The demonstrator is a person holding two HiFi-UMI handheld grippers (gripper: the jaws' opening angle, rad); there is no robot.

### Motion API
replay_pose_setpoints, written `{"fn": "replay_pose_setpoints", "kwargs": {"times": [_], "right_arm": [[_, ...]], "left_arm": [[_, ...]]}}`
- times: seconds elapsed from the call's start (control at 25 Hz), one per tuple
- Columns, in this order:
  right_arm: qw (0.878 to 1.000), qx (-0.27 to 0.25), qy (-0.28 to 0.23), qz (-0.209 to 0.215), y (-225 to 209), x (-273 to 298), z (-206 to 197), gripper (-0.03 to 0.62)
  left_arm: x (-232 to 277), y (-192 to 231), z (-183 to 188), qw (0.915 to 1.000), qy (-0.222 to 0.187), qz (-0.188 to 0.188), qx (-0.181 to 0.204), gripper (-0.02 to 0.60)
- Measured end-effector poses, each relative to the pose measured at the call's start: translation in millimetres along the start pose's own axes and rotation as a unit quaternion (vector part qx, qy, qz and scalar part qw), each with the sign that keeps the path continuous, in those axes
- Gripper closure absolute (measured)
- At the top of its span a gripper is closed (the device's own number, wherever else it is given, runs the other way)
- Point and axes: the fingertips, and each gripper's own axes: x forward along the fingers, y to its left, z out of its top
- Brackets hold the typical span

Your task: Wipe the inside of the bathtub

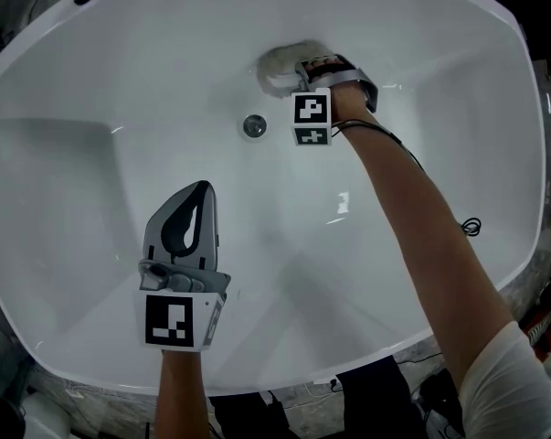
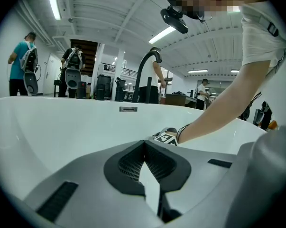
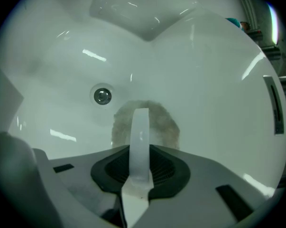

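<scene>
- Gripped grey pad (image 1: 277, 66) in right gripper (image 1: 302, 69) fingers, against bathtub (image 1: 92, 154) far end beside drain (image 1: 254, 125).
- Carried nothing in clenched left gripper (image 1: 198, 193) fingers.
- Needed flat pressure, overlapping strokes.

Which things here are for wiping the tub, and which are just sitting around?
For the job:
bathtub
fluffy wiping pad
right tongs, shut on the pad's white handle

Just there:
left tongs, shut and empty, held above the tub
drain
black faucet
</scene>
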Motion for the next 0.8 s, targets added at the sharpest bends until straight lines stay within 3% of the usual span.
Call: {"fn": "replay_pose_setpoints", "kwargs": {"times": [0.4,0.8], "right_arm": [[1.000,0.003,-0.004,0.003,8.1,3.7,-49.3,0.500],[1.000,0.027,0.007,0.012,10.4,-8.3,-84.5,0.500]], "left_arm": [[23.0,-41.7,14.2,0.9995,-0.006,0.029,-0.013,0.574],[53.1,-83.4,28.9,0.9996,-0.016,-0.015,-0.017,0.574]]}}
